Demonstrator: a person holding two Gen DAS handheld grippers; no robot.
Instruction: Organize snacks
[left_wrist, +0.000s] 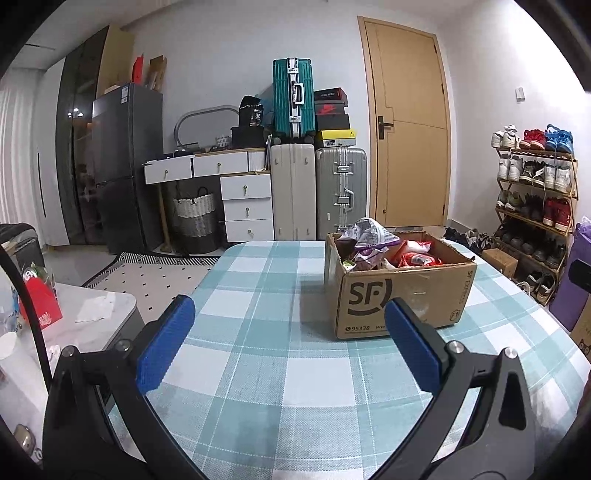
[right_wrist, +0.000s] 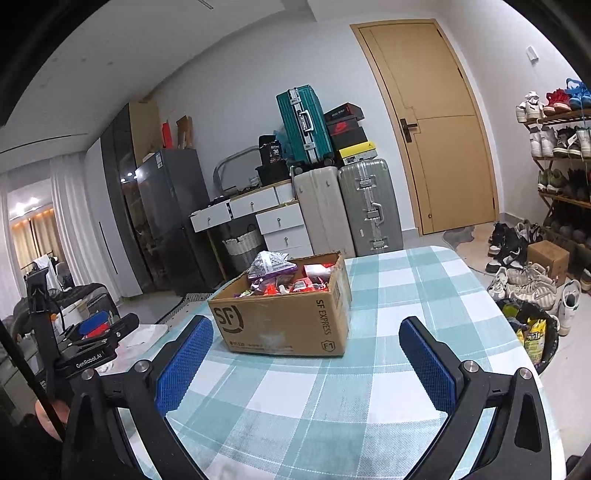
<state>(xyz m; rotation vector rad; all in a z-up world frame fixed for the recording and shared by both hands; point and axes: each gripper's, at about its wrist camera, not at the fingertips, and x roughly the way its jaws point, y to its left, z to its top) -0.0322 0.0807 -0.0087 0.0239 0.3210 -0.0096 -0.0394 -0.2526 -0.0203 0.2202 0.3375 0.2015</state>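
An open cardboard box (left_wrist: 402, 291) printed "SF" stands on the checked tablecloth (left_wrist: 273, 369), filled with snack packets, a purple-and-white bag (left_wrist: 365, 236) on top and red packets (left_wrist: 417, 256) beside it. My left gripper (left_wrist: 288, 343) is open and empty, hovering over the table just in front and left of the box. In the right wrist view the box (right_wrist: 284, 317) sits ahead with the purple bag (right_wrist: 271, 267) sticking up. My right gripper (right_wrist: 306, 362) is open and empty, just short of the box. The left gripper (right_wrist: 92, 332) shows at the far left.
A side table (left_wrist: 92, 325) with a red packet (left_wrist: 40, 302) stands left. A black bin (right_wrist: 532, 332) with trash and shoes (right_wrist: 532, 284) lie right of the table. Suitcases (left_wrist: 317, 192), drawers (left_wrist: 243, 199), a door and a shoe rack (left_wrist: 535, 199) line the far wall.
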